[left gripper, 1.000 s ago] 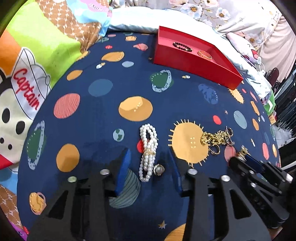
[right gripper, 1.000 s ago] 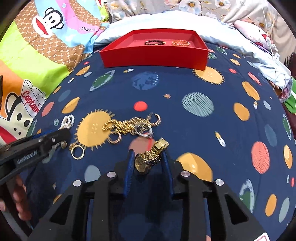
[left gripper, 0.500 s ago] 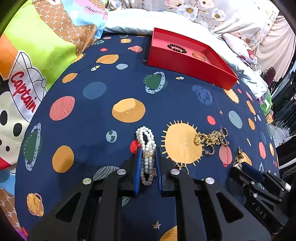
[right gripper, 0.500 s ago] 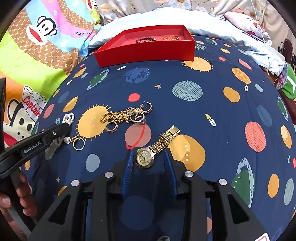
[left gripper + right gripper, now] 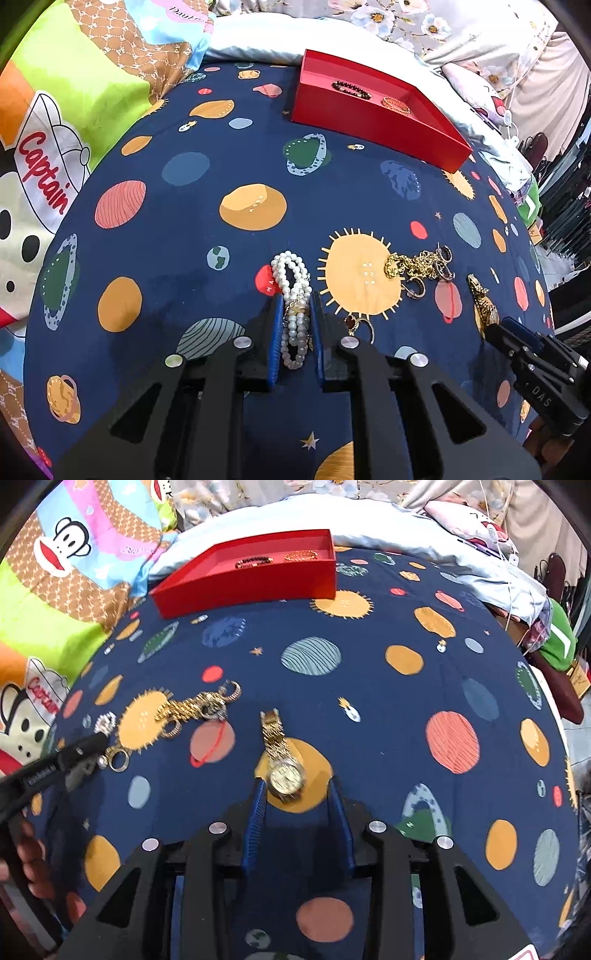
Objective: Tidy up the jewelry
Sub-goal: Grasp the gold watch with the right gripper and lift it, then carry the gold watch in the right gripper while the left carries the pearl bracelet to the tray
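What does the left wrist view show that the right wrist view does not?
Only the left wrist view: the left gripper shut on the pearl bracelet, with its full strand visible.

Only the right wrist view: the gold watch face up between the open right gripper fingers, lying on the sheet.

Both: the red tray holding a dark beaded bracelet and an orange bracelet, and the gold chain tangle on the navy planet sheet.

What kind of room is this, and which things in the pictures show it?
Most likely a bedroom at home, with the work done on a bed. The jewelry lies on a soft planet-print sheet, a cartoon "Captain" blanket lies beside it, and floral bedding is heaped behind the red tray.
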Demonstrator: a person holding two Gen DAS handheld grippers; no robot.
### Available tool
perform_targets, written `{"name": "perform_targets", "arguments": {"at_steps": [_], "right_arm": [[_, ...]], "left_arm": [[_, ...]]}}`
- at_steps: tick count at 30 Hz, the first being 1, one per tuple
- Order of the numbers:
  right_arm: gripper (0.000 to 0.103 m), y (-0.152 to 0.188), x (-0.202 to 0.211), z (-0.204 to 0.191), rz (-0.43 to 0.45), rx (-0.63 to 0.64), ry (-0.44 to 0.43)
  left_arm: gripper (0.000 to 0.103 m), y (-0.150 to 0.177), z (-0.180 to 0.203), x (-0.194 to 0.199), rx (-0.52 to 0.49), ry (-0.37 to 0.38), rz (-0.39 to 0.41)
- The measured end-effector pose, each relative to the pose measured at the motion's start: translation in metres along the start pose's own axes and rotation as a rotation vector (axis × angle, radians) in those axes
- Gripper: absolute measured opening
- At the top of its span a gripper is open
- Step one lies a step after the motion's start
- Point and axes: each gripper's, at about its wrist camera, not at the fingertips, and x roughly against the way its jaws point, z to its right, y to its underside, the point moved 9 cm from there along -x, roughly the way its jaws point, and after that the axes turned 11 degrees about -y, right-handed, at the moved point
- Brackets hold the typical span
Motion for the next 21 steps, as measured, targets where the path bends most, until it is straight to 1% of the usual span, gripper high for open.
{"name": "perform_targets", "arguments": {"at_steps": [3, 5, 7, 9, 11, 12, 21], "right_arm": [[0.038, -0.002, -0.0088, -0.007, 0.001, 0.022, 0.003], [0.038, -0.0032, -0.0106, -0.0096, 0.01, 0.044, 0.025], [0.038, -0.0039, -0.0112, -0.0098, 0.014, 0.053, 0.028], [0.035, -0.0052, -0.0108, -0.0078, 0.017, 0.045, 0.023], [0.024, -0.0064, -0.0103, -0.0051, 0.022, 0.038, 0.025], [0.023, -0.0074, -0.01, -0.0034, 0.025, 0.033, 0.027], [0.022, -0.0099, -0.0032, -0.0036, 0.038, -0.002, -0.035]], "left_arm": [[0.013, 0.0001, 0.0011, -0.0001, -0.002, -0.002, -0.002], [0.014, 0.0002, 0.0011, 0.0001, -0.003, -0.002, -0.002], [0.014, 0.0002, 0.001, 0.0, 0.0, 0.004, -0.002], [0.014, -0.001, -0.0001, -0.0008, 0.011, 0.012, 0.001], [0.014, -0.0024, -0.0007, -0.002, 0.014, 0.016, 0.007], [0.014, -0.0026, -0.0007, -0.0022, 0.014, 0.018, 0.01], [0.013, -0.0044, -0.003, 0.0028, 0.031, 0.048, 0.008]]}}
